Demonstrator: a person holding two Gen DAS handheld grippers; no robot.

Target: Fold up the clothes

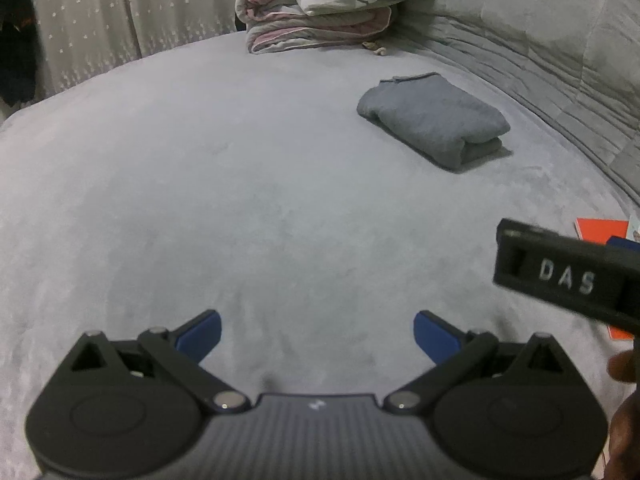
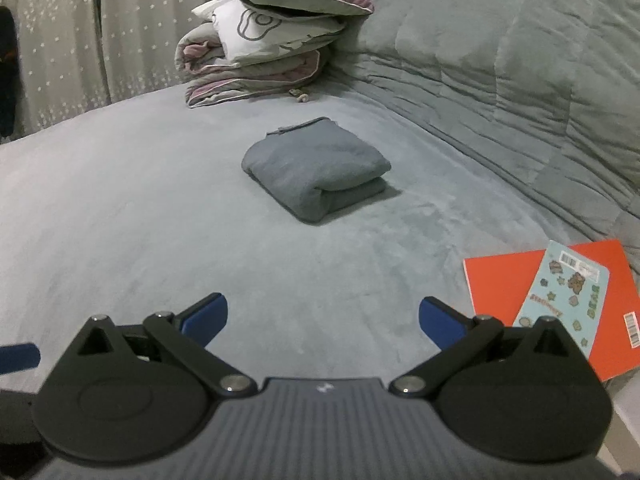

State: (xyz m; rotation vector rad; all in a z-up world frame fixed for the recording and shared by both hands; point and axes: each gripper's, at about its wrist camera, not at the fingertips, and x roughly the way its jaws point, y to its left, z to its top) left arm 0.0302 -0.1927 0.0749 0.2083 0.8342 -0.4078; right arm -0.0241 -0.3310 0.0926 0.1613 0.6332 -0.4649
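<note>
A grey-blue garment (image 1: 434, 120) lies folded into a compact bundle on the grey bed (image 1: 240, 184), far ahead and to the right of my left gripper (image 1: 316, 336). That gripper is open, its blue-padded fingers wide apart with nothing between them. In the right wrist view the same folded garment (image 2: 316, 168) sits straight ahead on the bed (image 2: 160, 200), well beyond my right gripper (image 2: 322, 322), which is also open and empty. The right gripper's black body marked DAS (image 1: 568, 276) shows at the right edge of the left wrist view.
A stack of folded bedding and pillows (image 2: 272, 48) stands at the far end of the bed. A quilted grey duvet (image 2: 500, 80) rises along the right. An orange book (image 2: 560, 304) with a light-blue sticker sheet (image 2: 564, 288) lies at the right. Patterned curtains (image 2: 80, 40) hang at the back left.
</note>
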